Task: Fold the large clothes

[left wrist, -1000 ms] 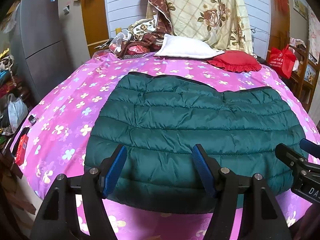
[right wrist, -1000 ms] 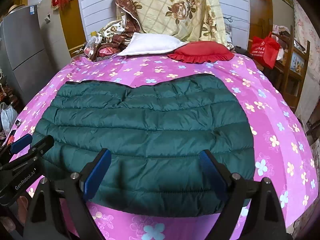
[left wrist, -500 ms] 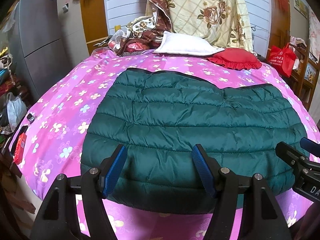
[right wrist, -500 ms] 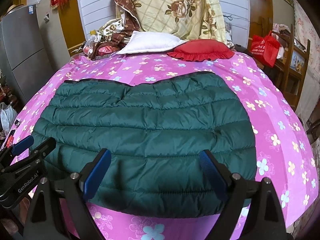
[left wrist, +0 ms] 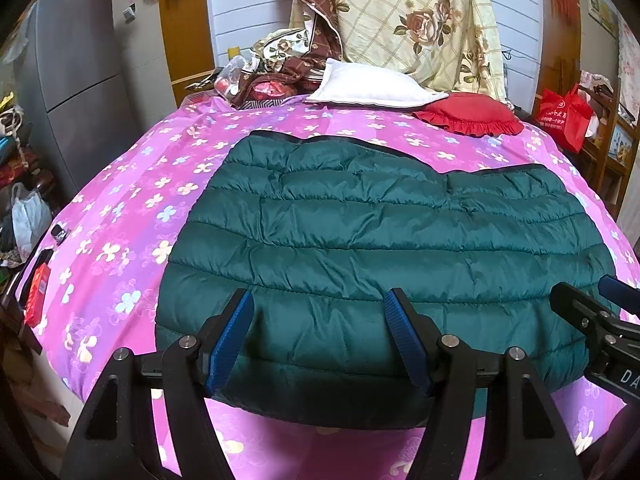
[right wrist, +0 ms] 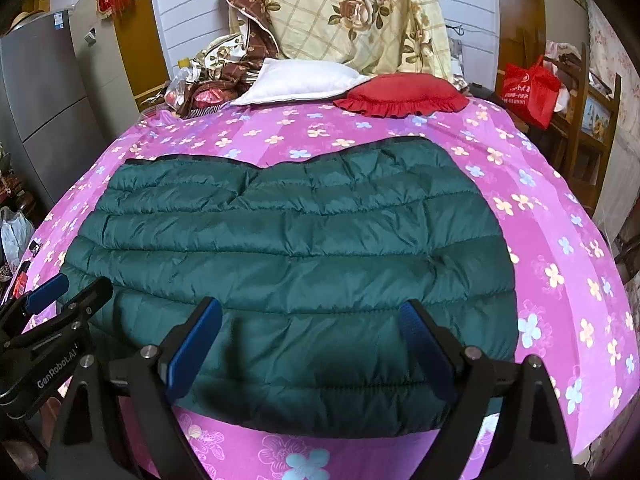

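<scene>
Left wrist view: spread flat across a bed under a pink, flower-printed sheet [left wrist: 120,216], a dark green quilted puffer garment [left wrist: 380,232], already doubled into a broad rectangle with its near hem toward the camera. Hovering just above that near hem, toward its left part, the left tool [left wrist: 320,340], blue-padded jaws spread wide and gripping nothing. Poking in at the right edge, the right tool [left wrist: 592,312], also above the hem. Well behind the garment, a white pillow [left wrist: 372,86] and a frilled red cushion [left wrist: 468,114] near the headboard.

Right wrist view: same green garment [right wrist: 292,248], seen from its right part, far edge trimmed in black, quilting puffy and slightly rumpled at the middle. Right tool [right wrist: 312,344] released, jaws wide apart over the near hem, nothing between them. Left tool [right wrist: 68,296] at the left edge, level with it.

Likely step in hand: taking the near hem at two points for the next fold. Best done by dropping both tools evenly, pinching every layer of the slippery padded fabric rather than the top skin alone, keeping the grips well apart and level, then carrying the hem away toward the black-trimmed edge without dragging the sheet. Risk, as a judgement: trapped air springing the fold open; worth pressing flat afterward.
</scene>
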Motion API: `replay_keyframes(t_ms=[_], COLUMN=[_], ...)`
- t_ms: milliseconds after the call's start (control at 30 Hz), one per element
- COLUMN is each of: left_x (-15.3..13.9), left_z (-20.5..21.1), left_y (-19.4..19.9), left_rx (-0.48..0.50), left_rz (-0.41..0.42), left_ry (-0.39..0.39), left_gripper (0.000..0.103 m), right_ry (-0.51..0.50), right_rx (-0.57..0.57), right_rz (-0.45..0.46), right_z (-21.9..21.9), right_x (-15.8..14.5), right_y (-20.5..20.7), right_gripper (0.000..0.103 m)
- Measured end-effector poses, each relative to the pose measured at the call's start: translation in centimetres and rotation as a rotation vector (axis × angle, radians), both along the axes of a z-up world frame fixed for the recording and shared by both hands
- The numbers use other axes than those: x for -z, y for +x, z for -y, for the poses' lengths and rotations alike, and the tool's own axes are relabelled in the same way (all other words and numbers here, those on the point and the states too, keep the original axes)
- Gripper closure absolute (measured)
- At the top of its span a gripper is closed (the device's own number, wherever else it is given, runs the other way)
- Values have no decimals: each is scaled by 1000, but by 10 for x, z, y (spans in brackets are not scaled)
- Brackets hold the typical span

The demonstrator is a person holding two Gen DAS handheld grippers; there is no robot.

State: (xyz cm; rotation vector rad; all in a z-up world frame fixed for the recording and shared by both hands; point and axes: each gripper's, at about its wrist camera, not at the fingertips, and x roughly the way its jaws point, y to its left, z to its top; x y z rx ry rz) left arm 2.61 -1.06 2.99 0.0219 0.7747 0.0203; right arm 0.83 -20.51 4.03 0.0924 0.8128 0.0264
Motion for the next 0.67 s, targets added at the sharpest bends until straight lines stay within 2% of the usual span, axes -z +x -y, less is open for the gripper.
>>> replay_keyframes(t_ms=[367,667], left_x=[3,2], left_z=[1,-6], left_y=[2,5], left_rx=[6,11], left_rz=[-16,3], left_ry=[-15,-46], left_gripper=[53,53], right_ry=[2,10], right_rx=[1,2], right_rz=[-6,-10], right_z=[1,2], right_x=[2,3], right_y=[1,2], right_gripper=[10,10])
